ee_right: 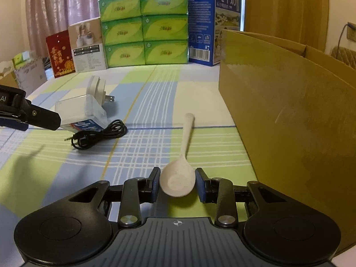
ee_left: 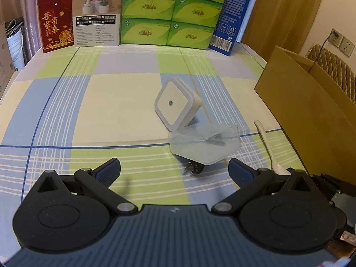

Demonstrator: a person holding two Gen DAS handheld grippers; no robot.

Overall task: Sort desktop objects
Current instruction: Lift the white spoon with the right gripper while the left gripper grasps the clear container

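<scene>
Checked bench (ee_right: 155, 93) w/ spoon (ee_right: 178, 182), cable (ee_right: 98, 134), plug light (ee_left: 175, 104), clear case (ee_left: 204, 144) all unsorted; we see right gripper (ee_right: 177, 184) jaws bracketing the spoon bowl, grip unclear, left gripper (ee_left: 174, 172) jaws released.

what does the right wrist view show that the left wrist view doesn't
Only the right wrist view shows the plug prongs of the night light, the whole coiled cable, and the spoon bowl between the right gripper fingers. Only the left wrist view shows the night light's square face and the open left gripper. Both show the clear box, cardboard box and tissue packs.
</scene>
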